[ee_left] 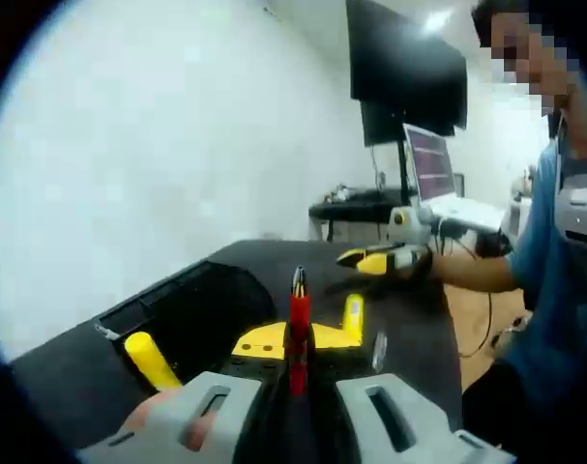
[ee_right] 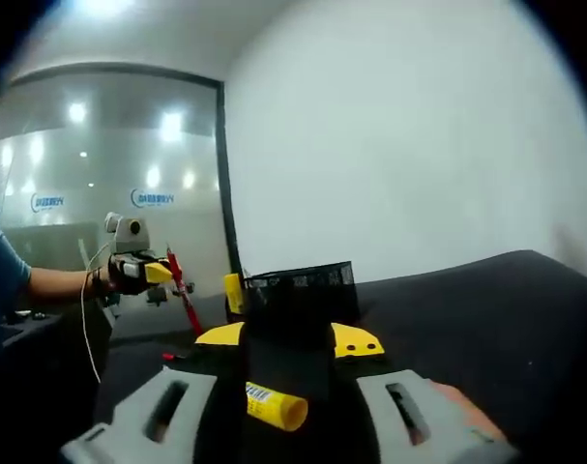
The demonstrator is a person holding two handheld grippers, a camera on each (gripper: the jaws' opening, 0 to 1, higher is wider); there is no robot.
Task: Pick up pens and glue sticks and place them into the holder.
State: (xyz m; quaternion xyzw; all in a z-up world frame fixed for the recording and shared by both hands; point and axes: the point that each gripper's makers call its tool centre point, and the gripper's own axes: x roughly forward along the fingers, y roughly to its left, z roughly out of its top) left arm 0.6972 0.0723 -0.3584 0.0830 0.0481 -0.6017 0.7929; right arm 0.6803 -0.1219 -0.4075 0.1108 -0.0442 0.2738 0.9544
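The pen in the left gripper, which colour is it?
Red, with a dark tip; the pen shows best in the left gripper view.

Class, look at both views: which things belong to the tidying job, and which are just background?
Job things:
red pen, in the left gripper
glue stick, in the right gripper
black mesh holder
yellow stick in the holder

Background:
laptop
wall screen
glass partition

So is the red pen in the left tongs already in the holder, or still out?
Out. The red pen is clamped in the left tongs, held in the air beside the black mesh holder, not inside it.
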